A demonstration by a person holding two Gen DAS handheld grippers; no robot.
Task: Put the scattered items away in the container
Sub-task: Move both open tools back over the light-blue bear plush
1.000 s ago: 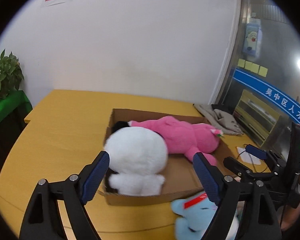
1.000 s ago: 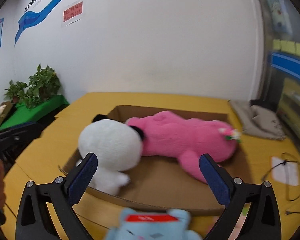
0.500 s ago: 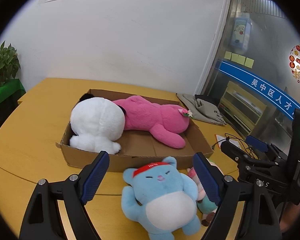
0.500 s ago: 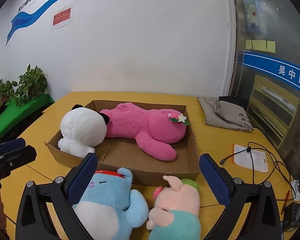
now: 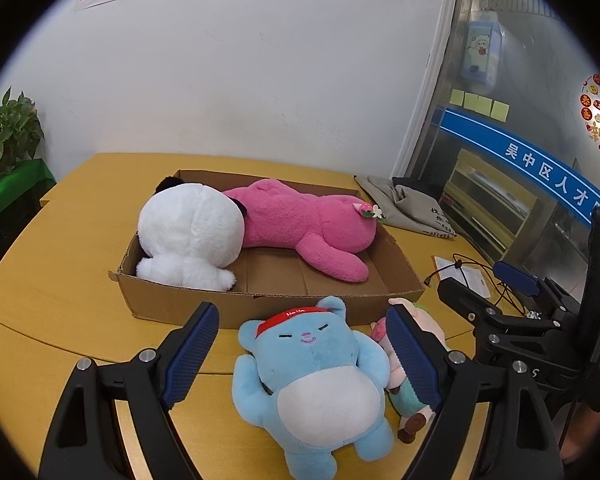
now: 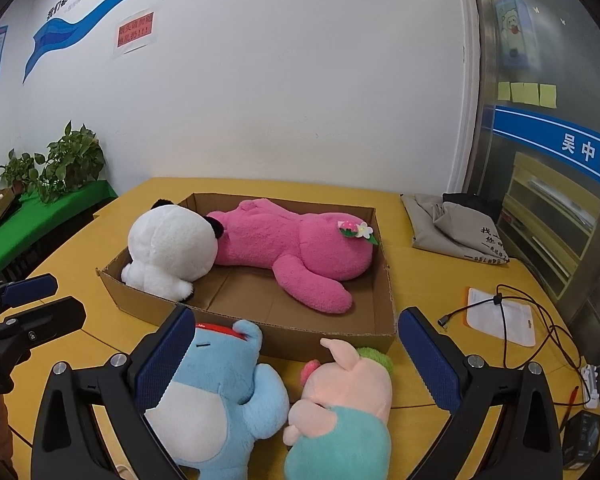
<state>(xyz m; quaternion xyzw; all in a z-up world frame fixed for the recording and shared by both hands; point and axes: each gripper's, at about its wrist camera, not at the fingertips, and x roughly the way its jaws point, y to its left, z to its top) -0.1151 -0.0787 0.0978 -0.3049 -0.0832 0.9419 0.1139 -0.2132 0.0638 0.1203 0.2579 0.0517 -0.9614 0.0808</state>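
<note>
Brown corrugated cardboard forms the shallow box [image 5: 188,308] on the yellow wooden counter [image 5: 52,344], and it already holds a white plush toy with black ears [image 5: 190,236] and a long pink plush bear [image 5: 308,226]. By my reading half remains: a light-blue plush bear with a red headband [image 5: 312,376] and a pink plush pig in teal [image 6: 342,412] lie on the counter just outside its near wall. Both the left hand-held gripper [image 5: 304,356] and right hand-held gripper [image 6: 296,360] gape wide and empty; the right view shows the pig whole, the left only a sliver.
</note>
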